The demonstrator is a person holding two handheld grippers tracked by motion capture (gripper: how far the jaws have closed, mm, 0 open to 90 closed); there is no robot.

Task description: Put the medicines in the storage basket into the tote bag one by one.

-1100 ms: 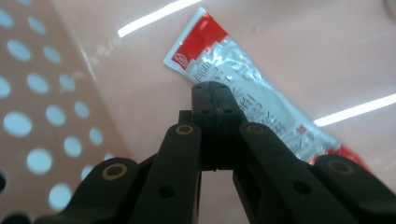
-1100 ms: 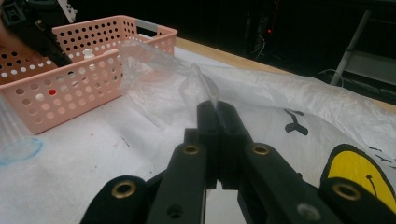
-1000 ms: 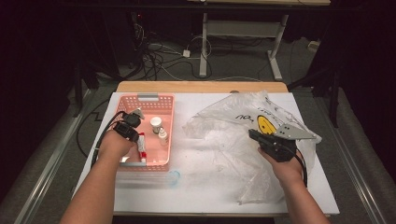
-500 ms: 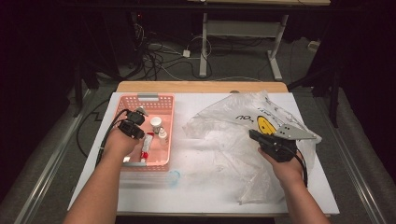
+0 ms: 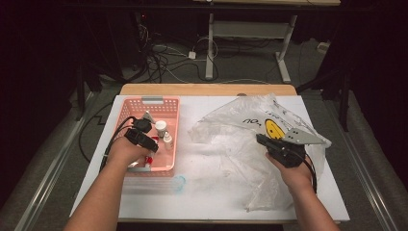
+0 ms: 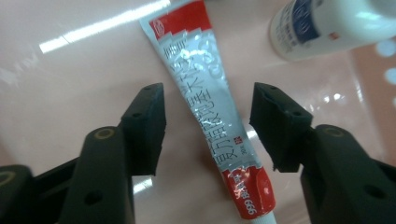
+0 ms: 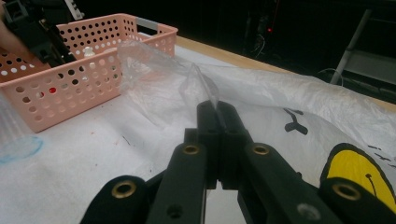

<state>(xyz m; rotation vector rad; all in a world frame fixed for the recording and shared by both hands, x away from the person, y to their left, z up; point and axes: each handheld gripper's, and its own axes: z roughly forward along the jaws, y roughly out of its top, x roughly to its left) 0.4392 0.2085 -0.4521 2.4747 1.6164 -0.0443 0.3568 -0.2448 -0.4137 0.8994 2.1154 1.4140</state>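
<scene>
Lowered left hand-held gripper (image 6: pixel 205 126) astride red-and-silver tube (image 6: pixel 210 107)

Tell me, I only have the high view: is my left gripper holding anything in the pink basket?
Observer: No. The left gripper has just been opening its jaws. A red-and-silver tube lies between them, and the pads are clear of it.
Operator: Anything close by?
Observer: A white bottle lies just beyond the tube on the basket floor.
Operator: And the right gripper?
Observer: The right gripper is shut on a fold of the clear plastic bag.
</scene>
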